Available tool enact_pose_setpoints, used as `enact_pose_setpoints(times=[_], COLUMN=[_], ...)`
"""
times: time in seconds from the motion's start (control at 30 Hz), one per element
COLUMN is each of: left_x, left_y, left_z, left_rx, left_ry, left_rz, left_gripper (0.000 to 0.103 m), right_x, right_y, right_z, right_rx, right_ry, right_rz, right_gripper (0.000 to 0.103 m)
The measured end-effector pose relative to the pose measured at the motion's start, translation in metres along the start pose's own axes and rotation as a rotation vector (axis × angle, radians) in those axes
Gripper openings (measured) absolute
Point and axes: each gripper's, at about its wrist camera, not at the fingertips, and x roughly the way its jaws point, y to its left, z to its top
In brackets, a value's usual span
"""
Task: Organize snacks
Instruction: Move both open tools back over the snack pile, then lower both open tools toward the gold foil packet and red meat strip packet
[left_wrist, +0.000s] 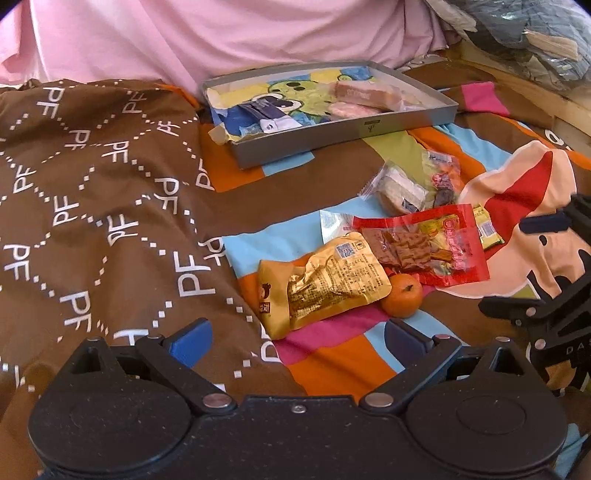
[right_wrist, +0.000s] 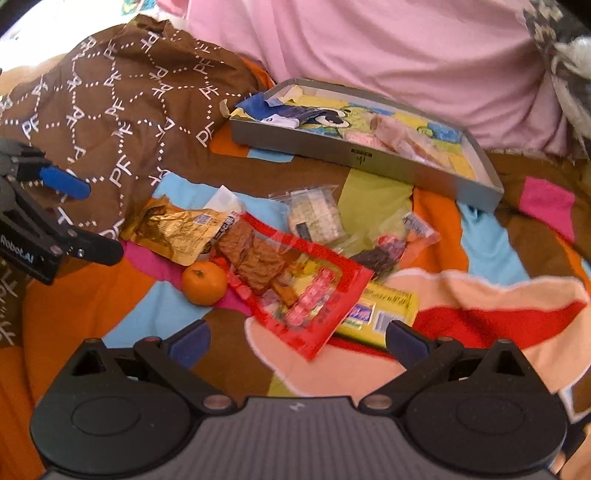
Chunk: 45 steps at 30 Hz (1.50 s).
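Both grippers hover over a patterned bedspread (left_wrist: 110, 206), jaws wide apart, nothing held. Left gripper (left_wrist: 297, 338) sits near the gold packet; right gripper (right_wrist: 297, 341) sits near the red packet's near corner.

Snack pile, centre of the bedspread:
- gold packet (left_wrist: 325, 284): near left of the pile, crumpled, lying flat.
- orange (left_wrist: 402, 295): touching the gold packet's right edge and just beside the red packet's near edge.
- red packet (left_wrist: 424, 243): clear window with brown strips inside, overlaps the gold packet's far corner and lies over a yellow packet (right_wrist: 384, 310).
- clear-wrapped cake (left_wrist: 400, 190): far of the red packet.
- small bag of mixed sweets (left_wrist: 441, 175): just right of the cake.

Grey tray (left_wrist: 351, 133): far side, apart from the pile, up against a pink sheet (left_wrist: 221, 37). It is lined with a cartoon print. Inside: a dark blue packet (left_wrist: 264, 114) at the left end, pink wrapped cakes (left_wrist: 365, 96) at the right end.

From the right wrist view the left gripper shows at the far left edge, blue pads apart.
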Motion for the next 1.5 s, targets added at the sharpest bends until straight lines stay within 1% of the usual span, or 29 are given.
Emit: enact_pose_setpoints(times=[0.1,0.2,0.37,0.53,0.7,0.8,0.9,1.0,1.07,1.13,1.27,1.4,1.5], left_x=[0.007,0.013,0.025,0.038,0.044,0.044,0.050,0.056,0.060,0.061,0.066,0.072,0.074], left_y=[0.005,0.007,0.005,0.005,0.001,-0.002,-0.008,-0.014,-0.016,-0.017,-0.014,-0.005,0.001], left_z=[0.006,0.013,0.019,0.025,0.027,0.021,0.016,0.013,0.010,0.010,0.013,0.019,0.021], left_rx=[-0.013,0.005,0.109,0.189,0.285,0.355,0.428,0.512,0.563,0.594,0.608,0.568,0.532], left_ry=[-0.001,-0.007,-0.028,-0.027,-0.018,-0.024,-0.025,-0.016,-0.016,-0.020,-0.008,0.018,0.041], left_rz=[-0.022,-0.052,-0.113,-0.170,-0.223,-0.227,-0.190,-0.155,-0.139,-0.141,-0.149,-0.151,-0.169], left_gripper=[0.099,0.099,0.099,0.100,0.100,0.099,0.099,0.099,0.098,0.098,0.099,0.099,0.097], right_x=[0.003,0.006,0.009,0.015,0.024,0.034,0.043,0.051,0.057,0.061,0.071,0.079,0.084], right_y=[0.002,0.007,0.016,0.021,0.021,0.021,0.025,0.030,0.032,0.034,0.031,0.026,0.025], right_z=[0.001,0.000,-0.001,-0.002,0.004,0.007,0.012,0.017,0.019,0.021,0.029,0.037,0.040], right_rx=[-0.081,-0.155,-0.241,-0.310,-0.351,-0.370,-0.424,-0.514,-0.580,-0.635,-0.691,-0.704,-0.710], right_ry=[-0.006,-0.009,0.000,0.002,-0.006,-0.005,-0.015,-0.026,-0.019,-0.013,0.021,0.043,0.055], right_rz=[-0.037,-0.060,-0.050,-0.058,-0.064,-0.059,-0.064,-0.056,-0.034,-0.017,0.064,0.115,0.148], right_gripper=[0.103,0.103,0.103,0.103,0.103,0.103,0.103,0.103,0.103,0.103,0.103,0.103,0.097])
